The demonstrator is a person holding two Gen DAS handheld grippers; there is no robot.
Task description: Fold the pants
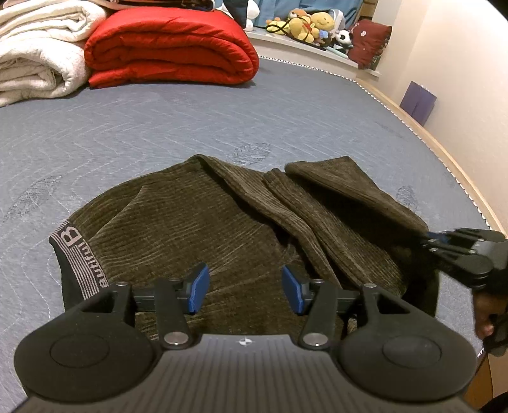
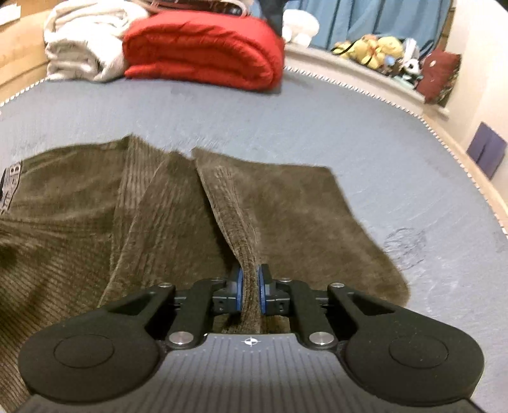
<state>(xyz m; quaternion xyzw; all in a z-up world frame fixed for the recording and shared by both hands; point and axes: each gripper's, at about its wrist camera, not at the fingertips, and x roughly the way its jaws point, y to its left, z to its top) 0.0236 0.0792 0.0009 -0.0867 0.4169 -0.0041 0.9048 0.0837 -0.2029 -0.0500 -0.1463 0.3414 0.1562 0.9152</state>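
Dark olive corduroy pants [image 1: 222, 222] lie bunched on the grey-blue mattress [image 1: 158, 127], with a lettered waistband [image 1: 76, 263] at the left. My left gripper [image 1: 246, 287] is open and empty, hovering just above the seat of the pants. My right gripper [image 2: 250, 290] is shut on a raised fold of a pant leg [image 2: 235, 228]. The right gripper also shows at the right edge of the left wrist view [image 1: 427, 240], at the edge of the leg fabric. The right wrist view is blurred.
A folded red quilt [image 1: 171, 47] and white blankets [image 1: 38, 50] lie at the far end of the mattress. Stuffed toys [image 1: 304, 22] and a dark red cushion [image 1: 370, 41] sit on a ledge behind. The mattress edge [image 1: 444, 152] and wall run along the right.
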